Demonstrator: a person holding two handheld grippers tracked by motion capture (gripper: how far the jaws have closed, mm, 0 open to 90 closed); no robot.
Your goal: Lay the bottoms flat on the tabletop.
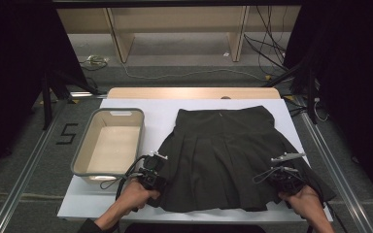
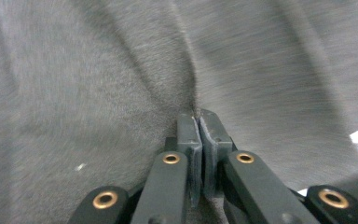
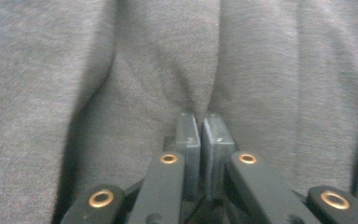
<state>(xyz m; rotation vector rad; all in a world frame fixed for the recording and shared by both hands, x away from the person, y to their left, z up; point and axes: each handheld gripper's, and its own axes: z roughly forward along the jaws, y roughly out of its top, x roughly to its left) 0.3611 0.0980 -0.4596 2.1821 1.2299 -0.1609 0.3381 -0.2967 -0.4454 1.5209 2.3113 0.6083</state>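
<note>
A dark pleated skirt (image 1: 226,155) lies flat on the white table (image 1: 160,109), waistband at the far side, hem toward the person. My left gripper (image 1: 156,171) is at the skirt's near left hem corner, and my right gripper (image 1: 285,171) is at its near right corner. In the left gripper view the jaws are pressed together with a fold of the grey fabric (image 2: 121,93) pinched at their tips (image 2: 197,114). In the right gripper view the jaws likewise pinch a ridge of the skirt cloth (image 3: 168,84) at the tips (image 3: 199,117).
An empty beige basin (image 1: 109,143) with a grey rim stands on the table left of the skirt. Beyond the table's far edge are wooden shelf legs and loose cables on the floor. Metal rails run along both sides of the table.
</note>
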